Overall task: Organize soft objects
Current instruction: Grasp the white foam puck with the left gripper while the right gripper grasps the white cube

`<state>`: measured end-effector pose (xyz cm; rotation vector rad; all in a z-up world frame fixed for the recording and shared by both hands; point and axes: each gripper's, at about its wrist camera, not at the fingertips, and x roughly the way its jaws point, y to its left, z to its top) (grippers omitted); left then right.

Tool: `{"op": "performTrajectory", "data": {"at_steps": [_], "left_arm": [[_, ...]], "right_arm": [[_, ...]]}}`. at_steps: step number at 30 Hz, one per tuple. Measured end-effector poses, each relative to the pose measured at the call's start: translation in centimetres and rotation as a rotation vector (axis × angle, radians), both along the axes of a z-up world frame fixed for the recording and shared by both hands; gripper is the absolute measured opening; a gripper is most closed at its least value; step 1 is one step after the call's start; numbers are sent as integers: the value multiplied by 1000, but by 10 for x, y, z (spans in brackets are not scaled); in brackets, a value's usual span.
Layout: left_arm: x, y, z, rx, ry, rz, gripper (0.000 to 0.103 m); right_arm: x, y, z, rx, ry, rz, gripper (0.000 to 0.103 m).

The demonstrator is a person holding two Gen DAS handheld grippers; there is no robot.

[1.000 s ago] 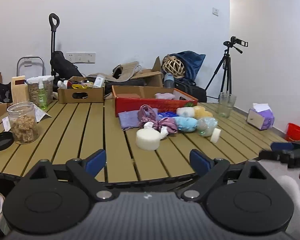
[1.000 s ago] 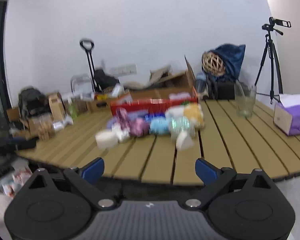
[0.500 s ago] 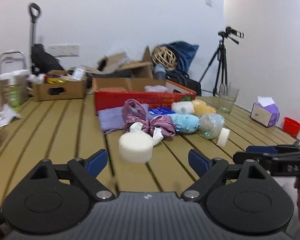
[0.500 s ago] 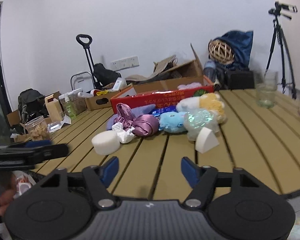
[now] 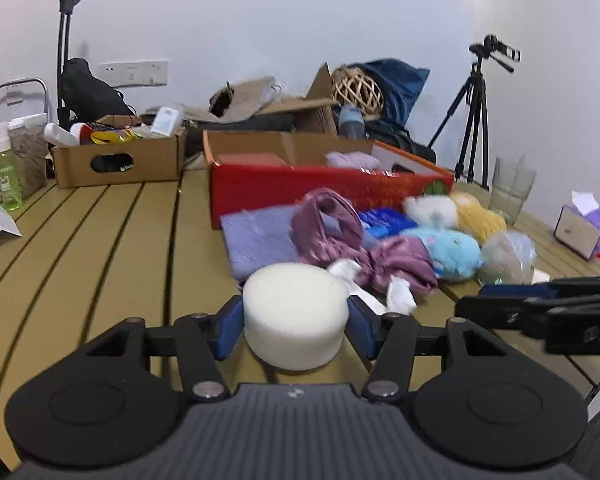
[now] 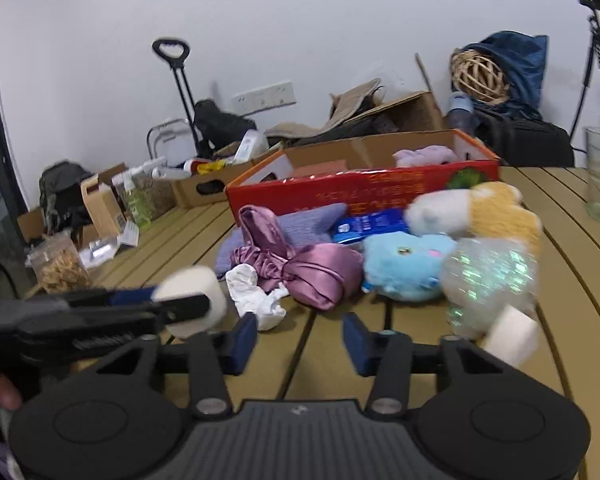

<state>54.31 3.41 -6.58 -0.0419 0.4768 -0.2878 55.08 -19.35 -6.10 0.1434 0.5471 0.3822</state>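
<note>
A round white sponge (image 5: 296,312) stands on the slatted table (image 5: 120,240), and my left gripper (image 5: 296,326) is closing on it, both blue pads against its sides. From the right wrist view the left gripper (image 6: 204,304) lies across that sponge (image 6: 196,284). My right gripper (image 6: 300,340) is closing too, with only bare slats between its pads and a crumpled white cloth (image 6: 256,296) just ahead. Behind lie pink satin cloth (image 6: 300,268), a blue plush (image 6: 404,264), a shimmery mesh ball (image 6: 488,280) and a white wedge sponge (image 6: 510,338). The right gripper (image 5: 472,304) shows side-on in the left wrist view.
A red box (image 5: 320,192) holding a lilac cloth stands behind the pile. There is a cardboard box (image 5: 116,160) at the back left, a glass (image 5: 512,192) and a tissue box (image 5: 580,232) to the right, and a jar (image 6: 60,268) near the left edge.
Both grippers have moved forward over the table to the pile. The left jaws have narrowed onto the white sponge. The right jaws have narrowed with nothing in them.
</note>
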Motion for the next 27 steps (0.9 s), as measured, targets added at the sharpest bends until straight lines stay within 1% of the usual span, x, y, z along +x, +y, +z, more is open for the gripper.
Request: {"op": "performTrajectory", "data": {"at_steps": [2, 3, 6, 7, 8, 9, 11, 12, 13, 14, 15, 17, 18, 22, 25, 27], "left_arm": [[2, 8, 3, -36, -9, 10, 56], [3, 11, 3, -39, -14, 24, 56], [7, 18, 3, -57, 1, 61, 56], [9, 19, 3, -69, 9, 67, 56], [10, 20, 3, -74, 14, 72, 56], [10, 20, 3, -73, 16, 73, 56], [10, 16, 2, -63, 13, 73, 56], [10, 13, 2, -55, 11, 73, 56], [11, 11, 1, -48, 13, 74, 56], [11, 8, 1, -36, 19, 85, 55], [10, 6, 2, -23, 24, 104, 55], [0, 4, 4, -22, 31, 124, 54], [-8, 4, 6, -28, 35, 126, 53], [-50, 0, 19, -69, 37, 135, 53], [-75, -3, 36, -113, 11, 124, 53], [-75, -8, 48, -120, -17, 110, 53]], "right_arm": [[-4, 1, 1, -45, -39, -40, 41], [-9, -1, 2, -81, -68, -73, 40], [-29, -16, 8, -190, -155, -222, 43], [-36, -23, 10, -212, -167, -275, 43], [-38, -31, 11, -219, -160, -313, 46], [-37, -40, 9, -213, -135, -339, 50], [-27, -55, 1, -168, -67, -354, 49], [-22, -61, -4, -126, -48, -348, 46], [-17, -66, -9, -84, -25, -335, 40], [-12, -70, -14, -47, -5, -325, 23], [-10, -72, -18, -33, 3, -331, 22], [-17, -77, -17, -1, -13, -323, 18], [-23, -81, -16, 24, -17, -310, 18], [-63, -97, -4, 56, -55, -294, 17], [-85, -106, 9, 70, -80, -257, 17], [-89, -110, 24, 71, -109, -219, 17]]}}
